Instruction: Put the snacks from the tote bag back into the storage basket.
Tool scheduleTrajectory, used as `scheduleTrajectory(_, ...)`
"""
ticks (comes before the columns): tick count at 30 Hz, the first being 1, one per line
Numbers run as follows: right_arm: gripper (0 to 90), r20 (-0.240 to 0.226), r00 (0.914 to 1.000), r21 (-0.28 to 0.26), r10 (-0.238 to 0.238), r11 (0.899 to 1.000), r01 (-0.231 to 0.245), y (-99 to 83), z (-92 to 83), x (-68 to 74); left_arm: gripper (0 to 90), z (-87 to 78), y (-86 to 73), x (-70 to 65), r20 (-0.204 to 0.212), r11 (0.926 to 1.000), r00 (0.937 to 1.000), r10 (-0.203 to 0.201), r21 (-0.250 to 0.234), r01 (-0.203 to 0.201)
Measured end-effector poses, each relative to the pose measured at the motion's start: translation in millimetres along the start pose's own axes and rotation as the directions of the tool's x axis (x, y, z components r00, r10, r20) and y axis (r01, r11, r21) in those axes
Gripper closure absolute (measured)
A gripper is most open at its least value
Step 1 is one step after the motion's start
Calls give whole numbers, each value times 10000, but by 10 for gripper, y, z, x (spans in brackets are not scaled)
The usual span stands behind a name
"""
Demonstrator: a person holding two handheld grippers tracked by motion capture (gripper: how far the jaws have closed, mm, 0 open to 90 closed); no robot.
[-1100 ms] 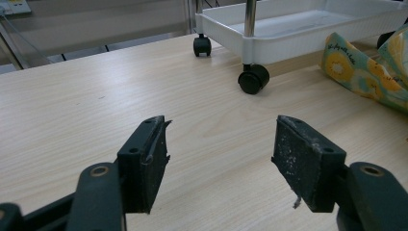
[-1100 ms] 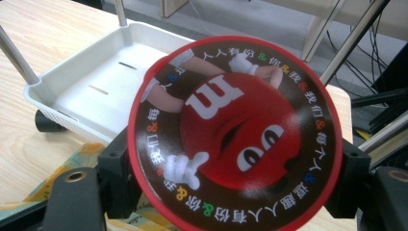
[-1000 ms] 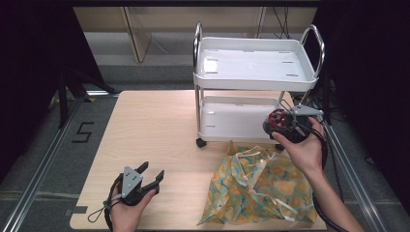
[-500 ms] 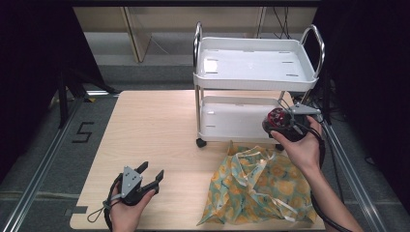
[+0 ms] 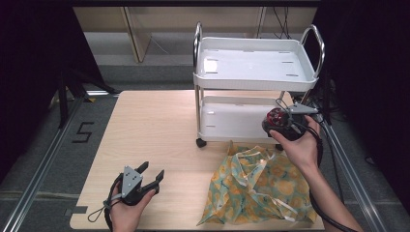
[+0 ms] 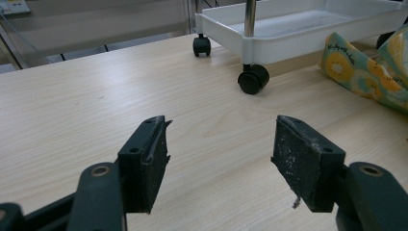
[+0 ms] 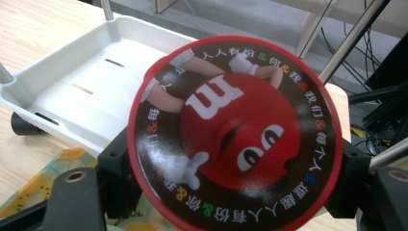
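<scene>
My right gripper [image 5: 275, 123] is shut on a round red M&M's tin [image 7: 235, 137], whose lid faces the right gripper view; in the high view the tin [image 5: 276, 118] hangs at the right end of the white cart's lower shelf [image 5: 232, 118]. Just below it on the table lies a yellow-green patterned cloth bag [image 5: 256, 186]. My left gripper [image 5: 150, 174] rests near the table's front left, open, with nothing between its black pads [image 6: 298, 161]. The left gripper view looks over bare wood toward a cart caster [image 6: 253, 78] and the bag's edge [image 6: 370, 72].
The white two-tier cart [image 5: 256, 63] stands on the table's far right, its top tray bare. Light wooden tabletop [image 5: 150, 125] stretches left of the cart. Cables trail from the right gripper past the table's right edge [image 5: 333, 145]. Dark floor lies beyond the left edge.
The right gripper with the tin has shifted only slightly by the cart's lower shelf. The left gripper has stayed put.
</scene>
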State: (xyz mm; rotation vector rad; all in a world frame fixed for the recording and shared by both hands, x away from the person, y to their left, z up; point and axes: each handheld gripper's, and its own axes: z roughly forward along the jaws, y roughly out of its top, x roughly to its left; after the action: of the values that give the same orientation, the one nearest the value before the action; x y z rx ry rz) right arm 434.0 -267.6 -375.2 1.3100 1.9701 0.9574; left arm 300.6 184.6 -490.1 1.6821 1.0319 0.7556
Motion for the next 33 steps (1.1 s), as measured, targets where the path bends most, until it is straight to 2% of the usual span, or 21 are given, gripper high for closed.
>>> scheduleTrajectory(8, 265, 144, 9998, 176, -104, 9998, 101, 0, 35, -33, 363, 3, -4, 6, -12, 10000, 10000, 21, -3, -21)
scheduleTrajectory(9, 265, 130, 9993, 89, -343, 9994, 342, 1, 48, -51, 363, 3, -4, 7, -15, 10000, 10000, 23, -4, -23)
scheduleTrajectory(25, 265, 191, 9996, 85, -221, 9997, 220, 11, 115, -55, 362, 4, -9, 16, 23, 10000, 10000, 55, 58, -55)
scheduleTrajectory(28, 265, 214, 9990, 46, -397, 9992, 396, 17, 134, -65, 362, 4, -7, 16, 12, 10000, 10000, 59, 49, -59)
scheduleTrajectory(31, 265, 228, 9995, 71, -220, 9997, 218, 23, 139, -47, 362, 6, -11, 14, 17, 10000, 10000, 14, 55, -14)
scheduleTrajectory(33, 265, 237, 9990, 71, -368, 9993, 366, 28, 149, -55, 362, 5, -9, 16, 19, 10000, 10000, 57, 52, -57)
